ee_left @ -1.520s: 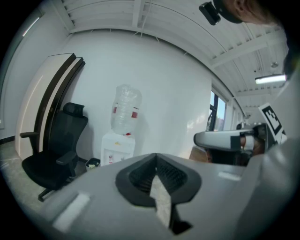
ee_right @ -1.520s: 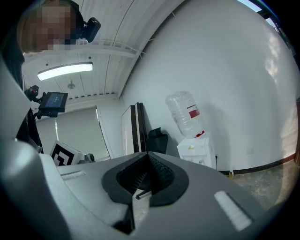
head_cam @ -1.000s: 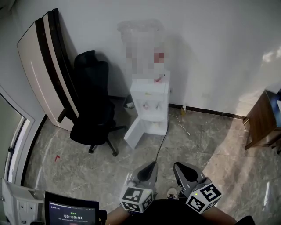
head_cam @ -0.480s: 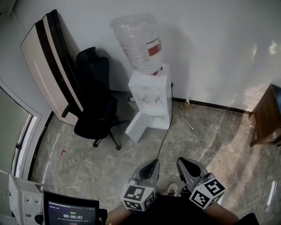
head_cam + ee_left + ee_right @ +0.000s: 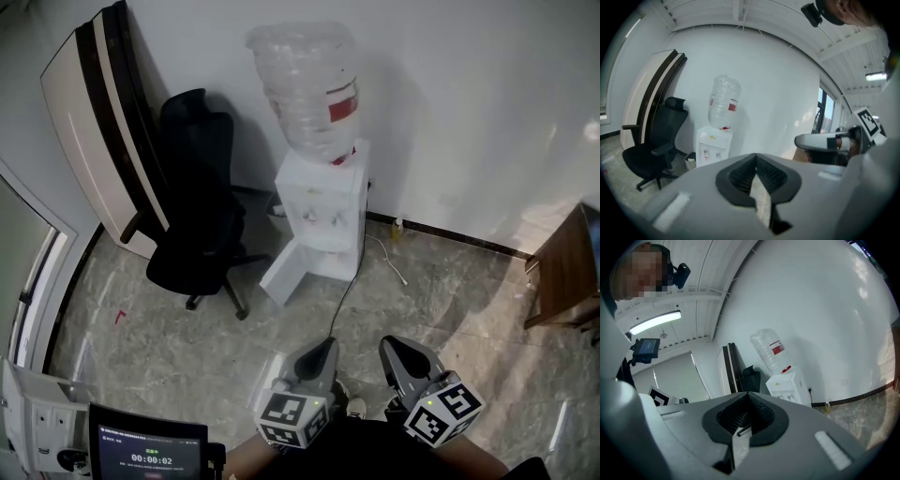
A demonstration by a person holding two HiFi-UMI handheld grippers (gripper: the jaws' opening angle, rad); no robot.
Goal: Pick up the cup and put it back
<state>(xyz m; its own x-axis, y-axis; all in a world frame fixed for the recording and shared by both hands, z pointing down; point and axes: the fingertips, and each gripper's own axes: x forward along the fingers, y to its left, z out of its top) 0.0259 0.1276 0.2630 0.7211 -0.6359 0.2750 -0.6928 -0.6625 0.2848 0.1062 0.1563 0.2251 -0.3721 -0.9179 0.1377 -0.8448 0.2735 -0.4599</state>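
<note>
**Head view.** Both grippers sit low at the bottom centre, close to the person's body. The left gripper (image 5: pixel 322 347) and right gripper (image 5: pixel 388 345) lie side by side, pointing up the frame towards the water dispenser (image 5: pixel 322 211). This looks like a carrying pose on the approach, not a reach. No cup can be made out anywhere. If one is here, the likeliest place is the dispenser, whose lower door (image 5: pixel 284 274) hangs open to the left. The upturned bottle (image 5: pixel 309 89) sits on top of it. A black office chair (image 5: pixel 192 211) stands just beside the dispenser at left, in front of a tall panel (image 5: pixel 89 122) that leans on the wall. A cable (image 5: pixel 345 295) trails from the dispenser down the tiled floor (image 5: pixel 187 347) towards the grippers, and it could catch a foot. A wooden cabinet (image 5: pixel 562 272) cuts in at the right edge. Between the chair and the cabinet the floor is open, so a straight path is free. A screen with a timer (image 5: pixel 150 448) fills the lower left corner.

**Left gripper view.** The jaws are pressed together with nothing between them. The dispenser stands left of centre, well apart, and a small bin (image 5: pixel 690 161) sits at its foot. The right gripper juts in at middle right.

**Right gripper view.** The jaws are clenched and empty. The dispenser is right of centre against the white wall, with bare floor running along the skirting at lower right.
</note>
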